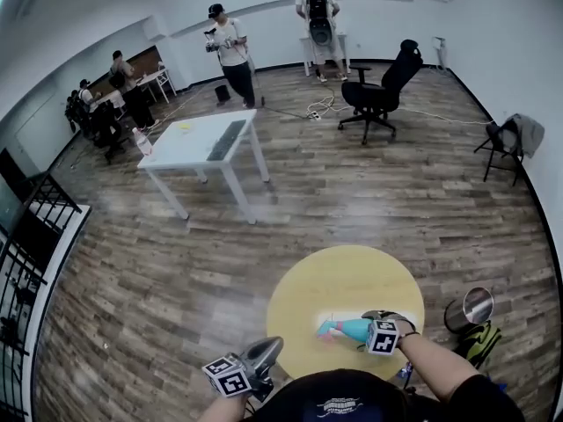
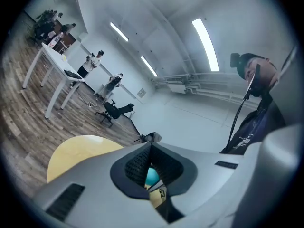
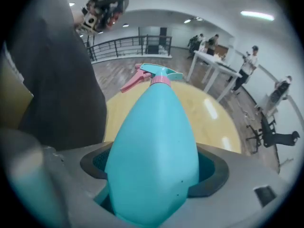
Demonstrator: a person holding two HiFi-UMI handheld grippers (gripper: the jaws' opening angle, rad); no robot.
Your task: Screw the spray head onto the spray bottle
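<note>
Now at the round yellow table (image 1: 343, 271), near edge.
Left of the table's near edge, left gripper (image 1: 266, 350) with jaws pressed together, empty; over its near right part, right gripper (image 1: 369, 322) spread wide around the teal spray bottle (image 1: 345, 328), lying flat, spray head (image 3: 159, 72) attached.

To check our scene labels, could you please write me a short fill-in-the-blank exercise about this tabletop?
1. The spray bottle lies on a round ____ table.
2. Its trigger is ____.
3. The claw around the bottle is the person's ____ one.
4. The left claw is shut and holds ____.
Missing words: yellow; pink; right; nothing.
</note>
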